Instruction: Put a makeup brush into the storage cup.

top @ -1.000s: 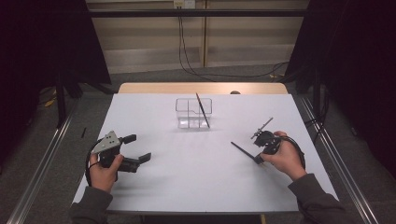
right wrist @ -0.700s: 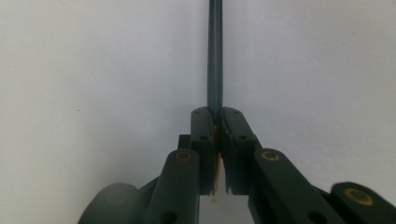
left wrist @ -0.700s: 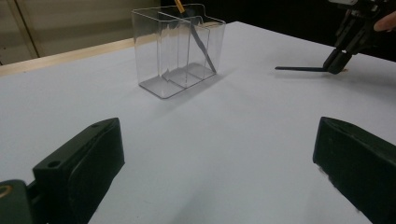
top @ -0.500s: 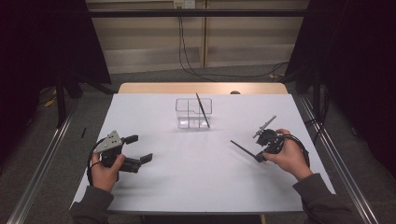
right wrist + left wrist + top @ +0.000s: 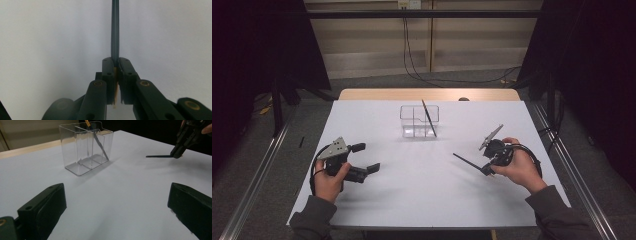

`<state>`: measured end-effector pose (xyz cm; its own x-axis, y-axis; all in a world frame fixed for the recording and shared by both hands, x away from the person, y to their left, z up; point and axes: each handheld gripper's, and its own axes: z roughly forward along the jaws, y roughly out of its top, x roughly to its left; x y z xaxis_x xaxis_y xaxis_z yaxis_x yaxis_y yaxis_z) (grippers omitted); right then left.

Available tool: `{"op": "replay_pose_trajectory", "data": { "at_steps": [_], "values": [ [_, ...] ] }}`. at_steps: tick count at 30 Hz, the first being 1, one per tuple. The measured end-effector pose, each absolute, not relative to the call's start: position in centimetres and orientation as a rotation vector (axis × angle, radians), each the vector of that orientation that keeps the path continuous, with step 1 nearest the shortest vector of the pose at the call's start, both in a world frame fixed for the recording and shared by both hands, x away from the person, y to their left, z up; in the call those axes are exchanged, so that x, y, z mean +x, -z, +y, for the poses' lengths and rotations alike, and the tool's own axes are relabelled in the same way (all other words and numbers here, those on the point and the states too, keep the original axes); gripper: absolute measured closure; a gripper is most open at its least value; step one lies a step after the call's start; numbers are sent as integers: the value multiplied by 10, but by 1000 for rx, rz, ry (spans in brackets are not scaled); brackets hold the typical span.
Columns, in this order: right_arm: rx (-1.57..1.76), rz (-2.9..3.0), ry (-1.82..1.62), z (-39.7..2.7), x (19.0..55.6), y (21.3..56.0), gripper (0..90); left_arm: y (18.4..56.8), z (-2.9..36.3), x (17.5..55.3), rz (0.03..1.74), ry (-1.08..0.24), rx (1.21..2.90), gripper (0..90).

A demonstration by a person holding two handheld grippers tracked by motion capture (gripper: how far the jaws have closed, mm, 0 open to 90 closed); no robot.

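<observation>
A white sheet is covering the desk [image 5: 422, 195], dark curtains hanging at nine and three o'clock. The left gripper [image 5: 362, 161] is holding its fingers wide apart, empty. The right gripper [image 5: 486, 169] is clamping its fingers on a dark pencil [image 5: 467, 162].

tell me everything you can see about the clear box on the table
The clear box is a see-through plastic organiser with thin inner walls splitting it into compartments. It stands upright on the white table, toward the far middle, apart from both grippers. One dark pencil leans inside it, its top sticking out above the rim; the left gripper view shows that top end as yellowish. The rest of the box looks empty.
</observation>
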<state>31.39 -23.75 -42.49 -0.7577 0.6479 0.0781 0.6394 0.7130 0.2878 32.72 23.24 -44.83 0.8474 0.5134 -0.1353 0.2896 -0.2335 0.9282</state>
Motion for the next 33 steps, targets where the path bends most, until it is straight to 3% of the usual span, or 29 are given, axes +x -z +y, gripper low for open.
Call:
{"op": "replay_pose_trajectory", "data": {
  "at_steps": [33],
  "values": [
    [869, 2969, -506, -205, 315, 418, 841, 428, 183, 347, 465, -128, 1922, 9]
  ]
}}
